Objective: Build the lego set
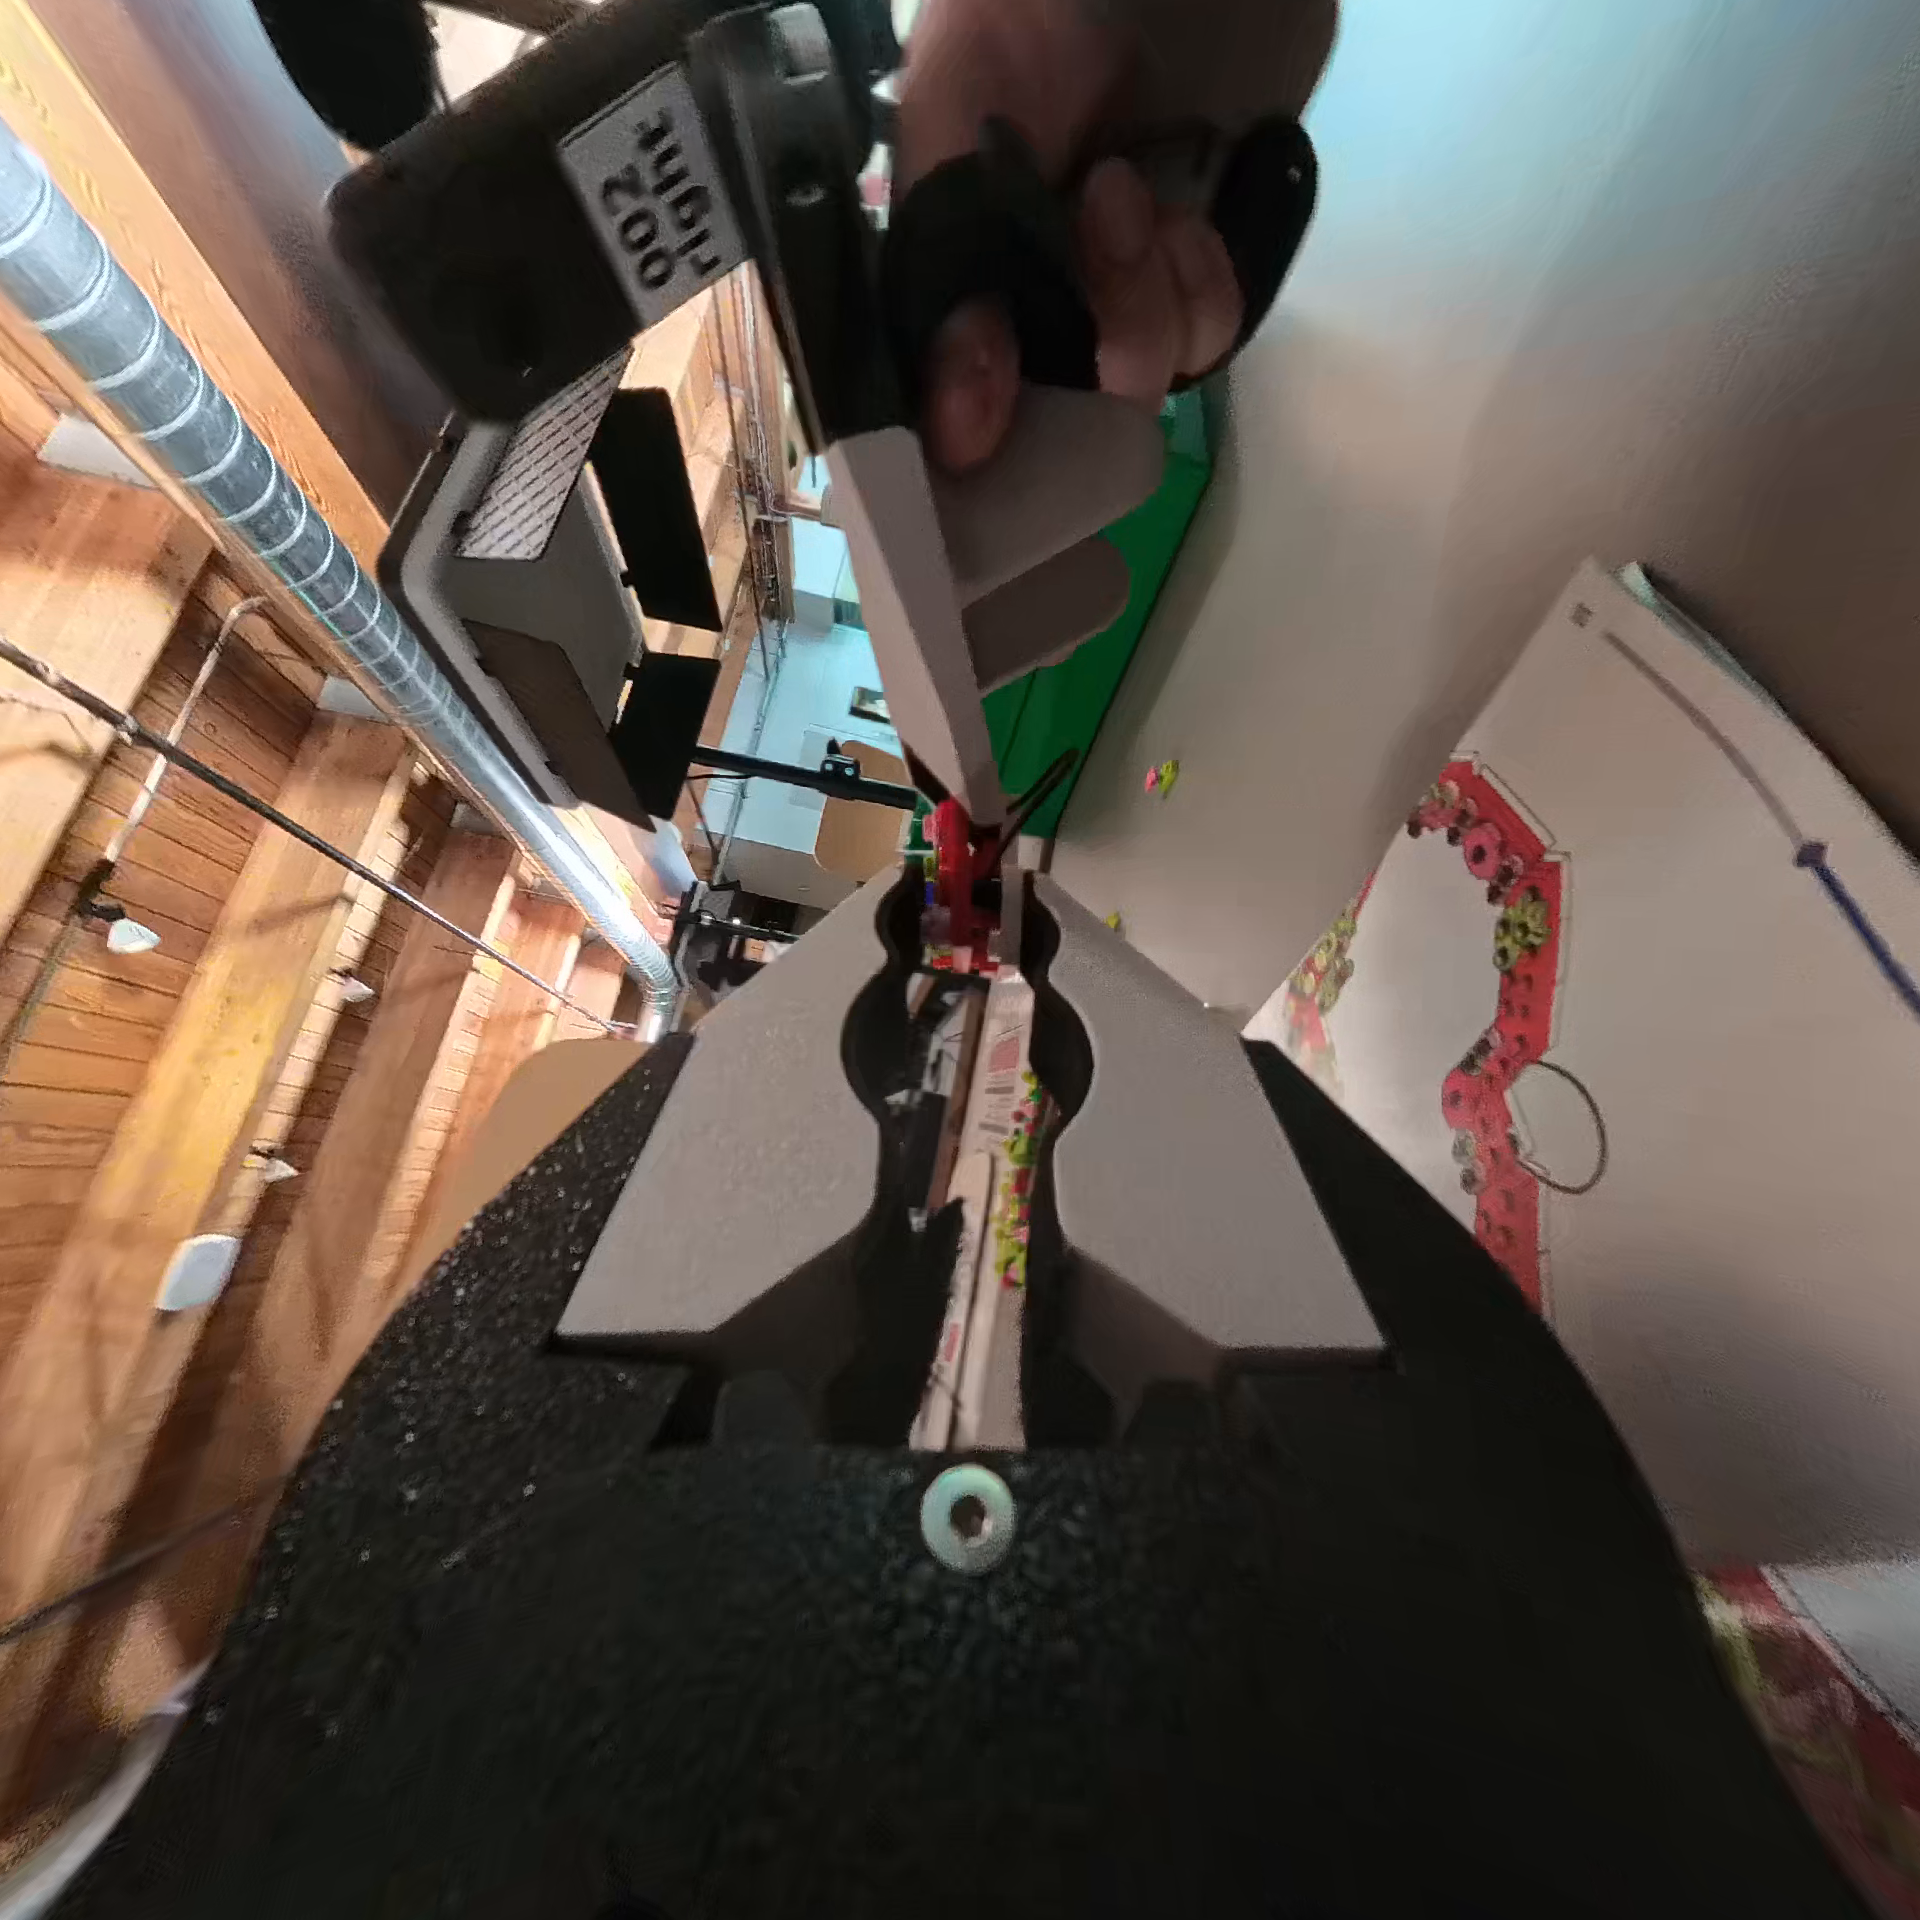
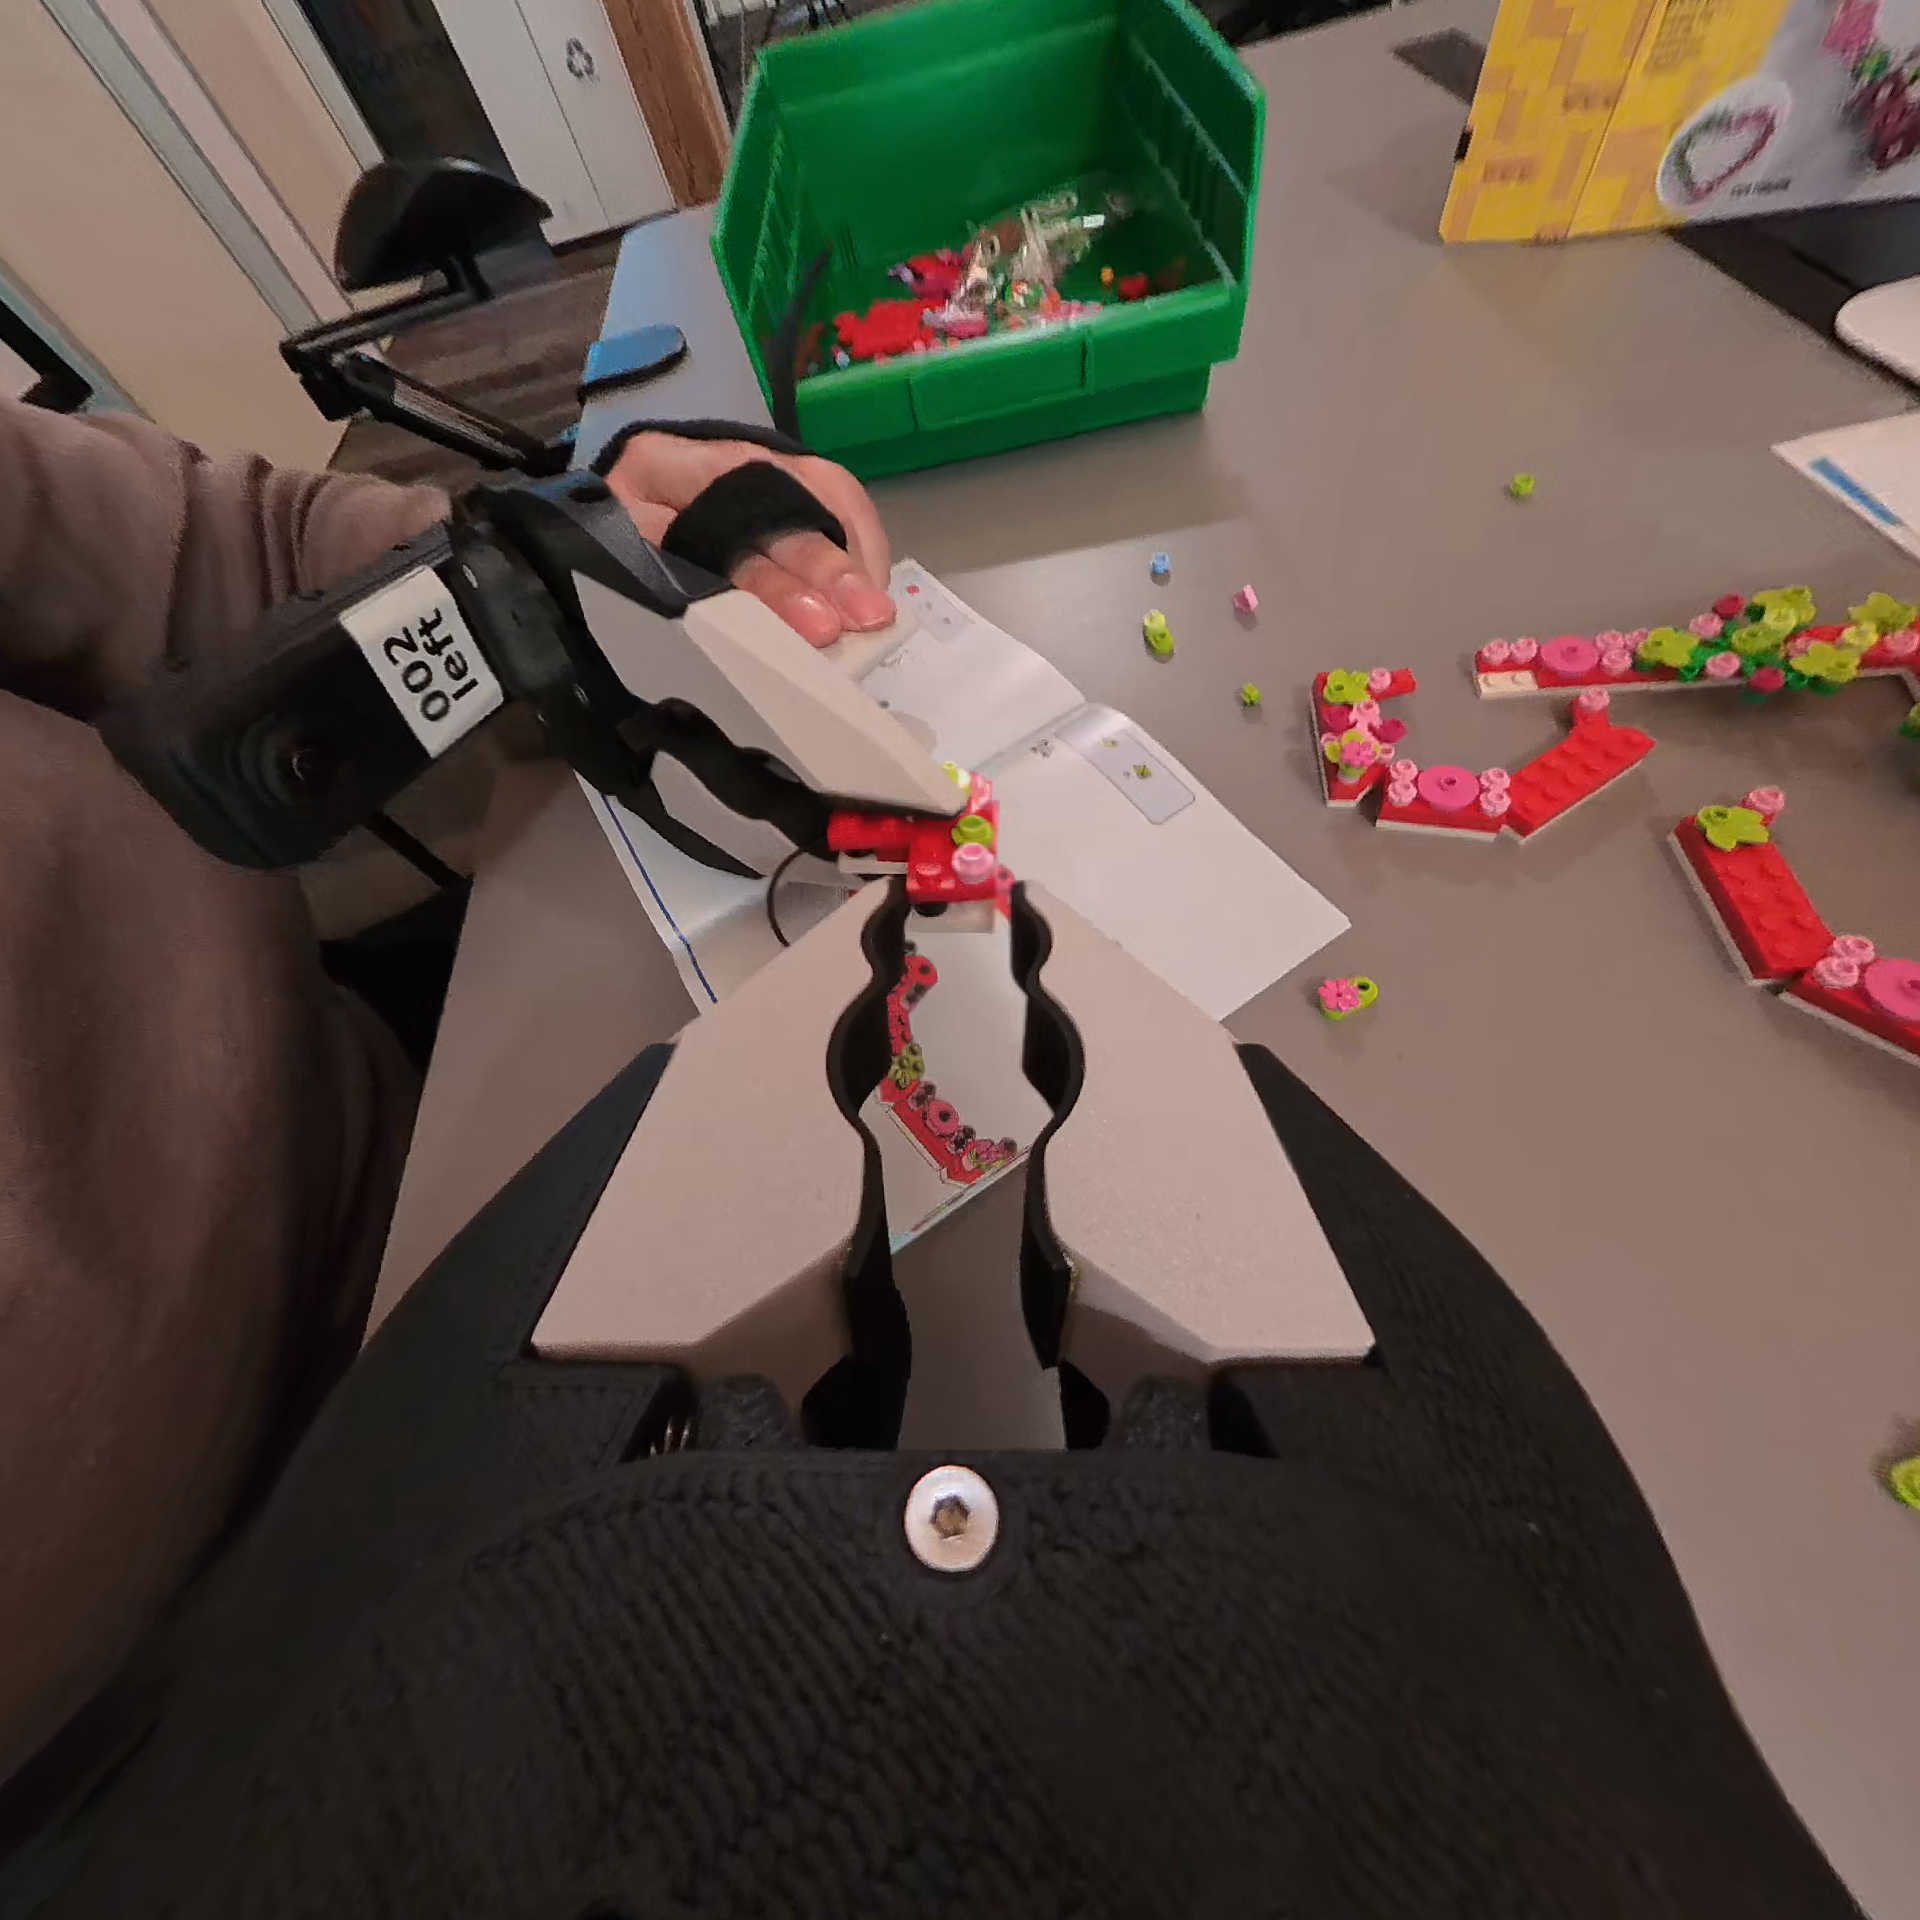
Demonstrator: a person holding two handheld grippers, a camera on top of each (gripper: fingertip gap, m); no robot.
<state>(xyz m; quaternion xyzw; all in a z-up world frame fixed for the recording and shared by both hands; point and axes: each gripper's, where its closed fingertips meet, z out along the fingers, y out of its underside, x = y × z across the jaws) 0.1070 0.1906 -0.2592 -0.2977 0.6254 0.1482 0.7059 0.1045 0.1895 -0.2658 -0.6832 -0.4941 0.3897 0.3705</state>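
While both grippers are meeting above the instruction booklet [image 2: 1122, 831], the red lego segment [image 2: 951, 847] is being clamped between them. The left gripper [image 2: 961, 805] is pinching its upper edge with fingers nearly closed; the right gripper [image 2: 951, 899] is gripping its lower edge likewise. Finished red sections [image 2: 1455, 769] are lying right of the booklet, a green bin [image 2: 997, 395] behind it.

Red lego piece [image 2: 940, 847] with pink and lime studs, white underside.
Gripper fingers [image 2: 748, 1143] pale grey, black inner pads, black textured body.
Bin [image 2: 1143, 353] at 12 o'clock bright green.
Box [image 2: 1538, 125] at 1 o'clock yellow.
Table [image 2: 1455, 1195] grey.
Instruction sheet [image 2: 1143, 862] white.
Sleeve [image 2: 156, 935] at 9 o'clock brown-grey.
Assembled strips [image 2: 1558, 769] at 3 o'clock red, pink, lime.
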